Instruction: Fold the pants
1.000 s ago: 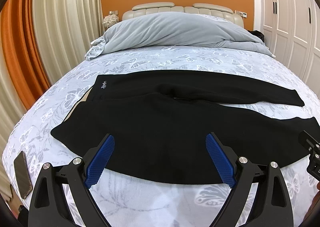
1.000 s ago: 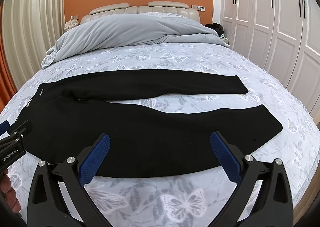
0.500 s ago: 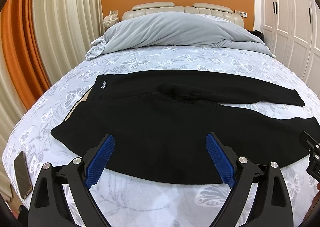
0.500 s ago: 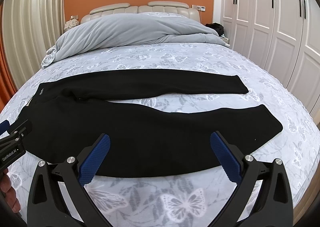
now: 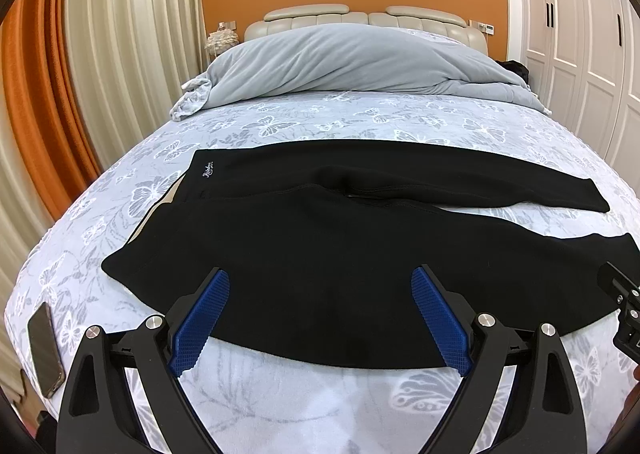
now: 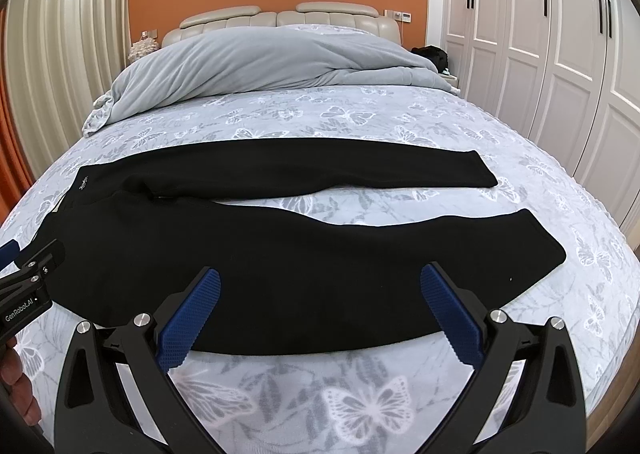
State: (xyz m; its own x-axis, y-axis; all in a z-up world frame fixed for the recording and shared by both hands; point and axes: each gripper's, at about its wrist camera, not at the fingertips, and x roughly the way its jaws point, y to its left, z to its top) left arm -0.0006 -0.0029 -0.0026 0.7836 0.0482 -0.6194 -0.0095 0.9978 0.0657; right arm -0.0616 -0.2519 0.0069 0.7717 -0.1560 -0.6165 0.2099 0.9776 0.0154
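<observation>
We hold our left tongs (image 5: 320, 318) and right tongs (image 6: 320, 314) spread wide above the near edge of the black fleece pants (image 5: 320, 246). The pants lie flat, legs apart, on the butterfly-print grey bed (image 6: 360, 122).

The left gripper (image 5: 320, 318), a black two-finger tool with blue ridged pads (image 5: 200, 320), has its jaws spread wide apart and holds nothing. The right gripper (image 6: 320, 316), of the same black frame and blue ridged pads (image 6: 450, 314), is likewise spread wide with nothing between its fingers. Both point forward, side by side at about the same height. In the right wrist view, part of a hand (image 6: 18, 386) shows at the lower left edge, behind the left tool.
</observation>
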